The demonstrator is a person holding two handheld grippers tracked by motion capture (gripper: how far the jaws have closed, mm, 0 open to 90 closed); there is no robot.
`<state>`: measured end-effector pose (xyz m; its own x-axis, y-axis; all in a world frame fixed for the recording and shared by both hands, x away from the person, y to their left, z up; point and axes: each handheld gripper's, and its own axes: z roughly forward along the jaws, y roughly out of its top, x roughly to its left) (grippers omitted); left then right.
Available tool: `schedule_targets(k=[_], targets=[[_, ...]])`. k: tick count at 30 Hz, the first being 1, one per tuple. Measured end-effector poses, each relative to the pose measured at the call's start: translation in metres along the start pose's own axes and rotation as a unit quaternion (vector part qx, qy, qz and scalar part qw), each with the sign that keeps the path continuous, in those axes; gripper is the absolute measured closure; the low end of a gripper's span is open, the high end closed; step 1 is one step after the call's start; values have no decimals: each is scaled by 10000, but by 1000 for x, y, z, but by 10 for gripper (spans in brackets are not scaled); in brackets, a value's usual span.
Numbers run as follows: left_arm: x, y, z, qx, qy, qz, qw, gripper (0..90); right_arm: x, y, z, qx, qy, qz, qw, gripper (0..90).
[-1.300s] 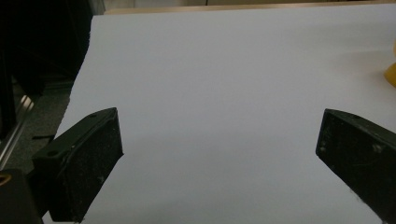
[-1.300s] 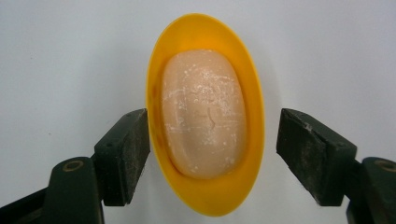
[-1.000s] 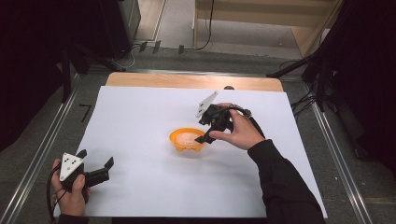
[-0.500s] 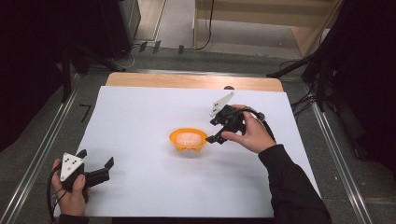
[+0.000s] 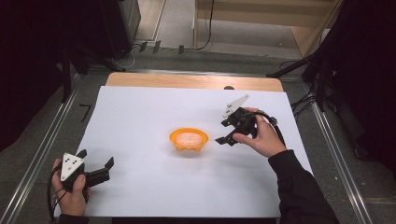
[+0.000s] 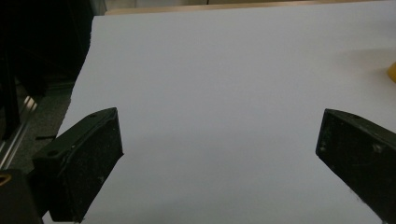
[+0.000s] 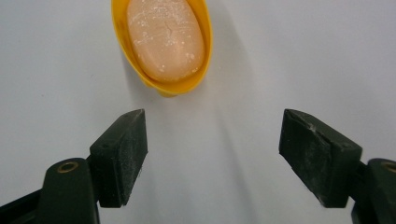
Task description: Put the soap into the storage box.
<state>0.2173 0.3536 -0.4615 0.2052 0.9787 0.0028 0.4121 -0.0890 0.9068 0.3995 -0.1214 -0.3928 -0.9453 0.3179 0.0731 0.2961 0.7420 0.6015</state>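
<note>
A yellow-orange oval dish (image 5: 175, 139) sits in the middle of the white sheet, and a pale pink bar of soap (image 5: 189, 138) lies in it. My right gripper (image 5: 222, 131) hovers just right of the dish, apart from it. Its jaws have just been opening, and it is open with nothing between them. In the right gripper view the dish (image 7: 163, 86) and soap (image 7: 166, 37) lie beyond the right gripper (image 7: 212, 158). My left gripper (image 5: 96, 157) rests at the sheet's near left corner. It is open, and in the left gripper view bare sheet lies between the left gripper's (image 6: 219, 154) jaws.
The white sheet (image 5: 140, 112) covers most of the table, with a strip of wood (image 5: 187, 80) bare along the far edge. Metal rails (image 5: 42, 154) run down both sides. Cables (image 5: 154, 46) and dark stands crowd the floor behind.
My right gripper has drawn back to the right, from over the dish's rim to the bare sheet beside it. Its jaws stand a little wider. The left gripper has stayed put.
</note>
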Motion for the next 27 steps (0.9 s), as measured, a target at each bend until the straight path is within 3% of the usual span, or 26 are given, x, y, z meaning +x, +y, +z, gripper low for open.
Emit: schedule_targets(k=[7, 23, 27], targets=[[0, 0, 0, 2, 6, 4, 10000, 7, 3, -12, -1, 11, -220, 144, 9997, 155], [0, 0, 0, 2, 9, 1, 10000, 7, 12, -33, -9, 5, -484, 558, 9973, 133], [0, 0, 0, -1, 15, 0, 10000, 7, 14, -40, -14, -101, -594, 620, 9963, 134]])
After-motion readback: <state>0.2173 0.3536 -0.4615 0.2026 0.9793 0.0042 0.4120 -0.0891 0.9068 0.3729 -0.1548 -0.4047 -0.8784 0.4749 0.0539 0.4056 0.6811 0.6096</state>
